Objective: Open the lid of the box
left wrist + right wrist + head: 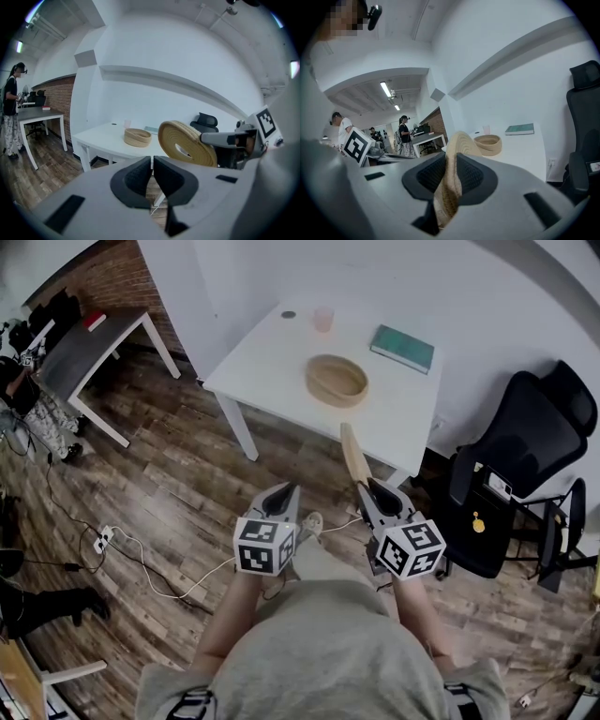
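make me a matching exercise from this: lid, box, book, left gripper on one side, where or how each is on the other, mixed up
1 lid
2 box
3 book
4 left gripper

a jaws together, nothing between them
b teal, lying on the white table
c clamped in the right gripper, off the table
d tan, uncovered, on the table

Pairs: 1-c, 2-d, 3-b, 4-a

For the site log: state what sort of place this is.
Likely an open-plan office: a white table, a black office chair, a brick wall, and a person standing by a further desk.
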### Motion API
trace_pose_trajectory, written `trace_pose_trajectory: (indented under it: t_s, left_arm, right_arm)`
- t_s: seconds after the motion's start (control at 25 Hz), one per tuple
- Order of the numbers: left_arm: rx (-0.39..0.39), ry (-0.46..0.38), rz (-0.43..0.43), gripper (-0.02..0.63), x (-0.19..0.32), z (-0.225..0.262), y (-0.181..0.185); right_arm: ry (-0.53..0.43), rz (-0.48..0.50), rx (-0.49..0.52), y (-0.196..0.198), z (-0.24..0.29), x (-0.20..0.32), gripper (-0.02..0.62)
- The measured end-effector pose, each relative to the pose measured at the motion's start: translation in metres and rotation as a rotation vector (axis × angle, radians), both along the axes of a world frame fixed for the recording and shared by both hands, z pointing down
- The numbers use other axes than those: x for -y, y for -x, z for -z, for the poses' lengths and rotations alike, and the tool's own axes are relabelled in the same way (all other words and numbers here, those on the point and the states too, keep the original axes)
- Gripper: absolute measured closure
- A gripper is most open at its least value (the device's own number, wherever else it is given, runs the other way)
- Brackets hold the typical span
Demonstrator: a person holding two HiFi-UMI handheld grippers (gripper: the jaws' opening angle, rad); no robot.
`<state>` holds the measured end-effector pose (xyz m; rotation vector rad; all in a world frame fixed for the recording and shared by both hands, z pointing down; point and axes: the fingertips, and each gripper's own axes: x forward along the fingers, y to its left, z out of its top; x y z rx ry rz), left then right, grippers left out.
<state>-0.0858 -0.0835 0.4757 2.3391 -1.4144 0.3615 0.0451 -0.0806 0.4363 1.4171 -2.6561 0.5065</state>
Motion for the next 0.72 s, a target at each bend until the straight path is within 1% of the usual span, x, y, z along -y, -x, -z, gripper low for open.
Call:
trace_pose_trajectory:
  t_s: [0.32, 0.72]
  left_arm:
    - [-0.01, -0.014, 0.002, 0.586, -0.013, 0.004, 0.002]
    - [-0.017, -0.015, 0.001, 0.586, -0.014, 0.007, 0.006]
  right_arm:
    - [0.004, 0.01, 0.004, 0.003, -0.003, -0.016, 0.518]
    - [-0.011, 0.012, -0.001, 0.008, 0.002, -0.017, 0.52]
